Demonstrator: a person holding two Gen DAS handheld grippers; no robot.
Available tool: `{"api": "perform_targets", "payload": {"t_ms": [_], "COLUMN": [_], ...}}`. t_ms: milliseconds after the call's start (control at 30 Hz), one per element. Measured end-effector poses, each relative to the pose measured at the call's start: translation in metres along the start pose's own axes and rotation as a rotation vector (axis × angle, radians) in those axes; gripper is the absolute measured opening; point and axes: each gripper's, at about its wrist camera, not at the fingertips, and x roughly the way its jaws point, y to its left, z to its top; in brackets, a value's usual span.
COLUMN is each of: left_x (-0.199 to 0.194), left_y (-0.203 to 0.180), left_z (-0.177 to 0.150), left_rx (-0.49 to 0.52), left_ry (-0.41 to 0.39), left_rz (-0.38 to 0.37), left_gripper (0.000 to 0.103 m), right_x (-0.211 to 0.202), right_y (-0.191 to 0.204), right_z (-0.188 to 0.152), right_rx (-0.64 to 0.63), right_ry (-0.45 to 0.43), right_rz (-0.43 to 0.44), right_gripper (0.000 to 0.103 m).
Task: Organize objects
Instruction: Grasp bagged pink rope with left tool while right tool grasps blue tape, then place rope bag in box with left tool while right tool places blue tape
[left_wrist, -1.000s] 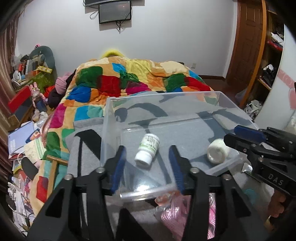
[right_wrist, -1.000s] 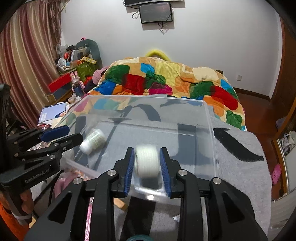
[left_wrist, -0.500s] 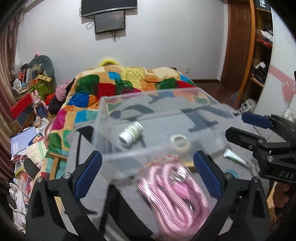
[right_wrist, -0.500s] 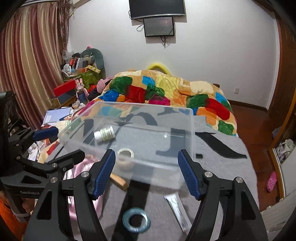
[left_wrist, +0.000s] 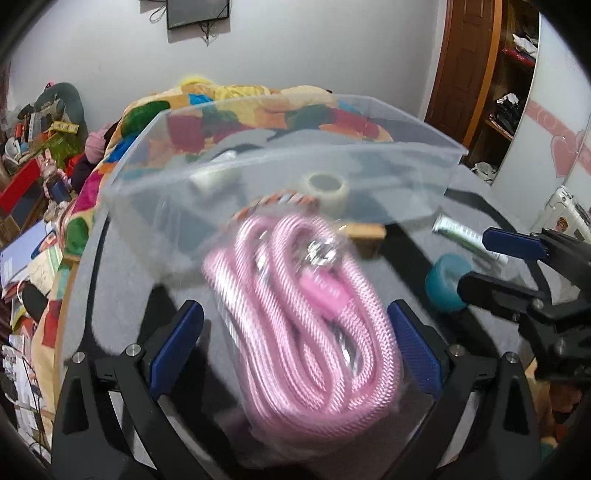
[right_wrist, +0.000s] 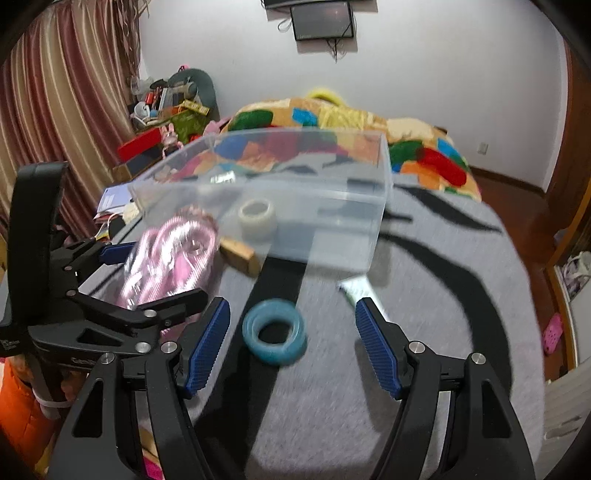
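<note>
A clear plastic bin (left_wrist: 406, 155) (right_wrist: 332, 221) stands on the grey blanket and holds a white tape roll (left_wrist: 327, 188) (right_wrist: 258, 218) and a white pill bottle (left_wrist: 212, 173). My left gripper (left_wrist: 291, 347) is open, its jaws wide on either side of a bagged coil of pink rope (left_wrist: 306, 314) (right_wrist: 170, 258). My right gripper (right_wrist: 291, 343) is open, with a teal tape ring (right_wrist: 275, 332) (left_wrist: 445, 282) lying between its fingers. Neither holds anything.
A wooden block (right_wrist: 240, 254) (left_wrist: 365, 236) lies by the bin's near wall. A small white and green tube (right_wrist: 356, 290) (left_wrist: 467, 234) lies on the grey blanket (right_wrist: 443, 295). A patchwork quilt (right_wrist: 424, 151) covers the bed beyond. Clutter sits at the left by the curtains (right_wrist: 55, 129).
Both grippers let go of the bottle and the white roll, which now lie in the bin, opened wide and drew back and down over the rope and the teal ring.
</note>
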Motion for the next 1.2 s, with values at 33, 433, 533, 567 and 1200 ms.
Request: {"api": "perform_targets", "payload": {"t_ms": [33,433,533,567,1200], "left_x": [-0.002,-0.011,-0.004,-0.002,-0.068], "left_y": [0.005,0.01,0.004,0.003,0.015], "left_z": [-0.005,-0.008,-0.007,-0.008,-0.007], "left_rx": [-0.005,0.007,0.018,0.016,-0.032], "left_ry": [0.002,-0.034,-0.026,-0.026,-0.187], "left_rz": [-0.001,-0.022,-0.011,-0.013,-0.057], "left_gripper": [0.1,0.094,0.073,0.07,0.055], "right_x": [0.002,0.019,0.018,0.017,-0.03], "right_y": [0.0,0.005,0.007,0.007,0.02], "right_z": [-0.002,-0.009,-0.009,-0.01,0.019], "right_rx": [0.002,-0.003,-0.008,-0.01,-0.024], "right_ry": [0.005,0.03,0.027,0.024,-0.144], "right_rz": [0.003,0.011,0.02,0.017,0.025], "right_gripper": [0.067,0.046,0.036,0.036,0.036]}}
